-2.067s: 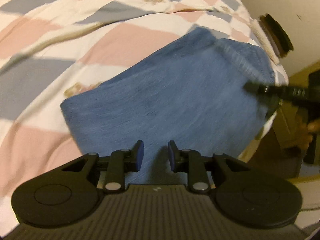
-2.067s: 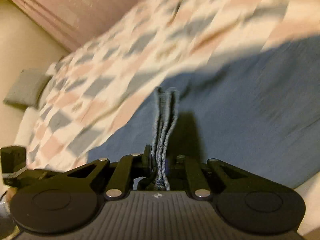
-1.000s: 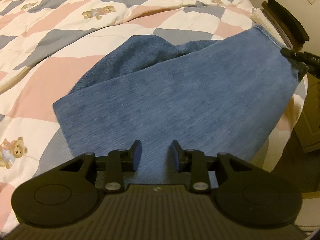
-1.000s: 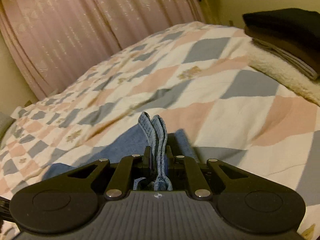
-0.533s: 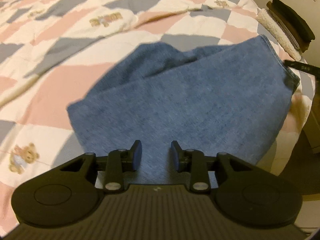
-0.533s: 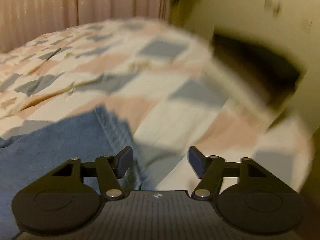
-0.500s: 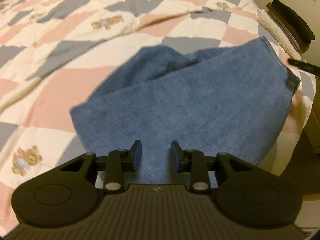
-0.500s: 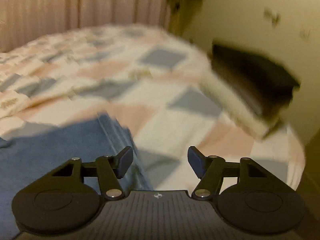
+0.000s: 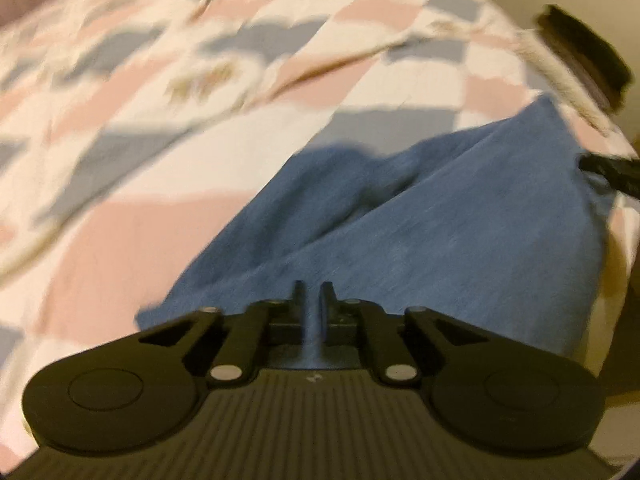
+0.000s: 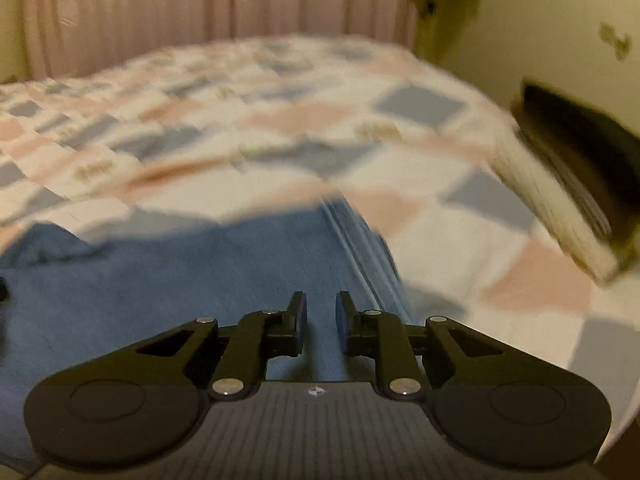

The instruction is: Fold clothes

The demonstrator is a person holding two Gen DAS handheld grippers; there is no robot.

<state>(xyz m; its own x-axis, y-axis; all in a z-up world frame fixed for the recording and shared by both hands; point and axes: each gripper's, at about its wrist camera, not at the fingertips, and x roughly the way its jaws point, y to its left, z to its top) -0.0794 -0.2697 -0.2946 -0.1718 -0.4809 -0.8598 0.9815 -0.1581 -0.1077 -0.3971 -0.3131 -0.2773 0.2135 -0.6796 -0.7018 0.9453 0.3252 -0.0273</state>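
Left wrist view: left gripper (image 9: 311,294) has now clenched on near edge of blue denim garment (image 9: 460,232); right gripper (image 10: 321,318), narrowed since 0.5 s ago but ungripping, hovers over it. Garment lies on checked quilt (image 9: 160,128), so prob. next fold starts.

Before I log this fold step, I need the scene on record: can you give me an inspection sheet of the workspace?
Surface: checked quilt on a bed.
Job's things: blue denim garment lying partly folded near the bed's edge.
Clutter: stack of folded dark and cream textiles at the corner.
Grippers: left gripper shut on the denim; right gripper open a little above it.
Cables: nothing seen.
Surroundings: pink curtain, pale wall.
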